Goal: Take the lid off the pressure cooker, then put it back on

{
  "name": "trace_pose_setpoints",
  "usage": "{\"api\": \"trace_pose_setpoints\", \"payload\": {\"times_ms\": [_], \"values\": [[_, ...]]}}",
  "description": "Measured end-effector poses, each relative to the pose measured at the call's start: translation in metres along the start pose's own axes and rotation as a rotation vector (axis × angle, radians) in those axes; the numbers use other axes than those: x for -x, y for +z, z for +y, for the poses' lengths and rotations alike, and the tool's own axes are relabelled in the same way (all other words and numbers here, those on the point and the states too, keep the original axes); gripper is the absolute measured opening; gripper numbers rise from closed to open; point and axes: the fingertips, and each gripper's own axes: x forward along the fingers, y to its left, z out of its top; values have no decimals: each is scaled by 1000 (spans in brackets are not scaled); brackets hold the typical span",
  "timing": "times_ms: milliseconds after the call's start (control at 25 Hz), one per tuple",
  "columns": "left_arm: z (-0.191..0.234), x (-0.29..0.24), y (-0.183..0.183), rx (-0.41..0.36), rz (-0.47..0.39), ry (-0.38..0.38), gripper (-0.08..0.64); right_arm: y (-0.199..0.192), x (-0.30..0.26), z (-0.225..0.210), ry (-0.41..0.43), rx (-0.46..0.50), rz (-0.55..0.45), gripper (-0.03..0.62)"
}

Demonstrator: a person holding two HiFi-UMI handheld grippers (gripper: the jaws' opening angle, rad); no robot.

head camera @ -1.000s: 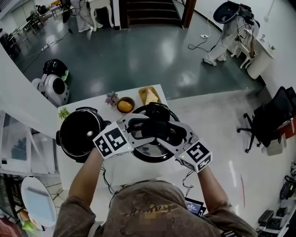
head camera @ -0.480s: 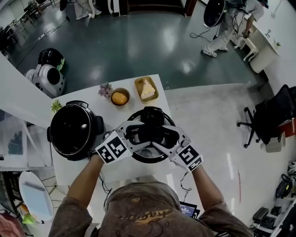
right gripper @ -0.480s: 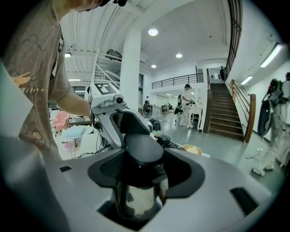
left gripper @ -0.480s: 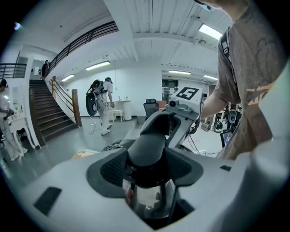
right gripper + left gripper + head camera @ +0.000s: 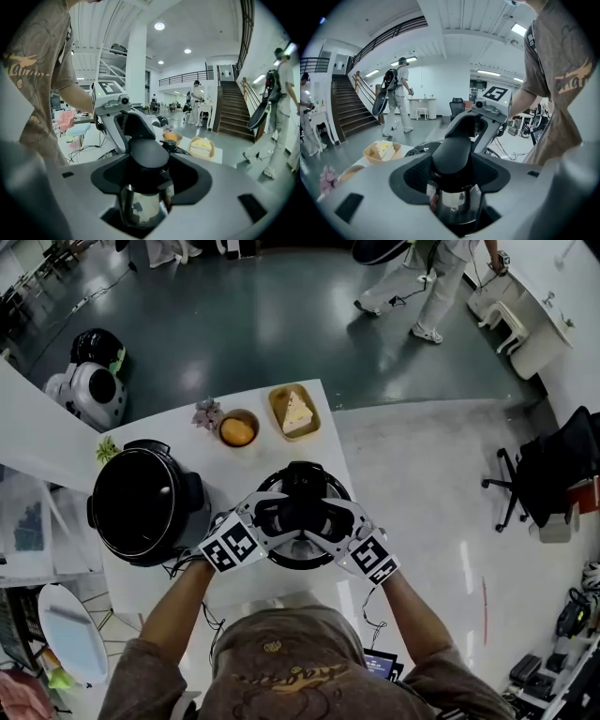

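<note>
Both forearms have sunk since the earlier frame, carrying the round steel lid (image 5: 302, 557) lower over the white table (image 5: 159, 582), just right of the open black pressure cooker pot (image 5: 145, 504). Left gripper (image 5: 279, 516) and right gripper (image 5: 324, 519) meet from opposite sides, angled downward. Each has its jaws clamped on the lid's black handle (image 5: 302, 512). Whether the lid touches the tabletop cannot be told.

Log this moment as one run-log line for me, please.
lid: off, held by handle beside open pressure cooker | left gripper: shut on handle | right gripper: shut on handle
</note>
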Motion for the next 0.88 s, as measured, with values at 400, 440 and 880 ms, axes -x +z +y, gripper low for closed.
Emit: {"api": "trace_pose_setpoints", "payload": {"times_ms": [400, 440, 880], "values": [[3, -17, -39, 4, 72, 21, 268, -35, -23, 3, 6, 1, 55, 261], [3, -18, -42, 3, 77, 23, 268, -38, -24, 3, 7, 2, 60, 261], [2, -26, -52, -42, 93, 64, 268, -53, -30, 3, -4, 3, 82, 261]]}}
